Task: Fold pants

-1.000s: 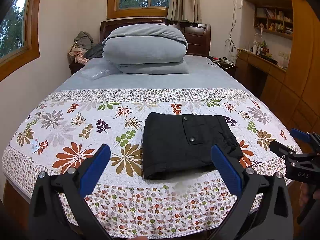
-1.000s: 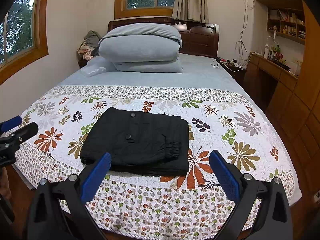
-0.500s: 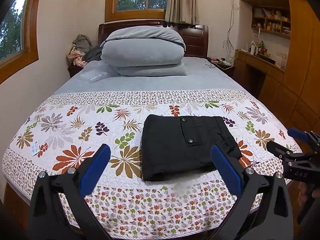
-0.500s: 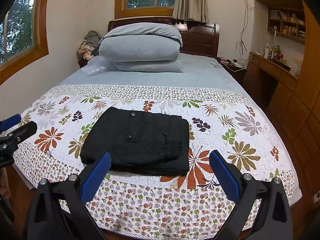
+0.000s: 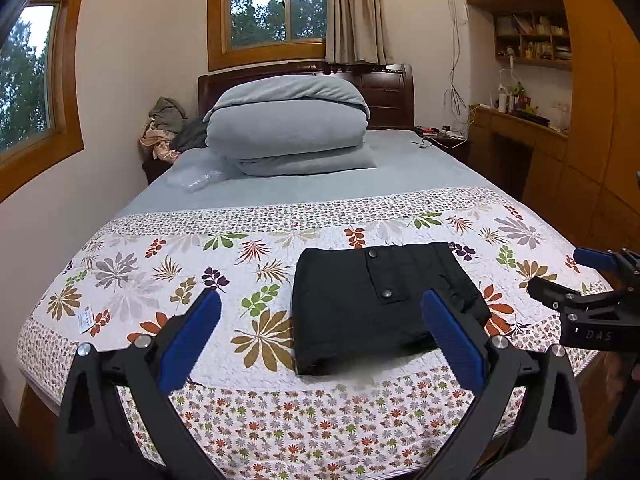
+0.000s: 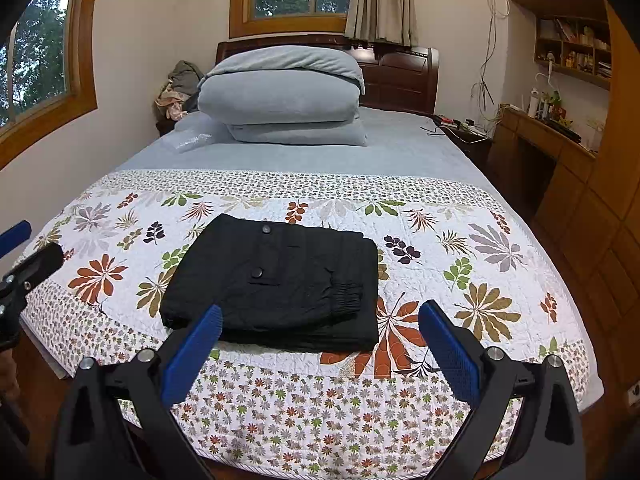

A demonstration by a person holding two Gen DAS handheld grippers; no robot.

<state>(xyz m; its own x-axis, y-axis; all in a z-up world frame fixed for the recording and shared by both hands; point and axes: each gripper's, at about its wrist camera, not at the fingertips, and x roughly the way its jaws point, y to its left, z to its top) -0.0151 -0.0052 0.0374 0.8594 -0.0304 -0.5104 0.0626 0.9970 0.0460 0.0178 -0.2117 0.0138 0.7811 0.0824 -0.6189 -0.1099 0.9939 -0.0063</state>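
The black pants (image 5: 372, 304) lie folded into a flat rectangle on the floral quilt (image 5: 160, 264) near the foot of the bed; they also show in the right wrist view (image 6: 280, 276). My left gripper (image 5: 320, 320) is open and empty, held back from the bed's foot edge. My right gripper (image 6: 320, 328) is open and empty, also back from the edge. The right gripper shows at the right side of the left wrist view (image 5: 576, 280). One finger of the left gripper shows at the left side of the right wrist view (image 6: 32, 264).
Folded grey bedding (image 5: 288, 128) is stacked at the headboard. A clothes heap (image 5: 166, 128) lies at the far left corner. A wooden desk and shelves (image 5: 532, 128) line the right wall. A nightstand with cables (image 6: 460, 128) stands beside the bed.
Both grippers drifted slightly; the left wrist view has dropped and pulled back a little. The pants have not moved and both grippers stay open.
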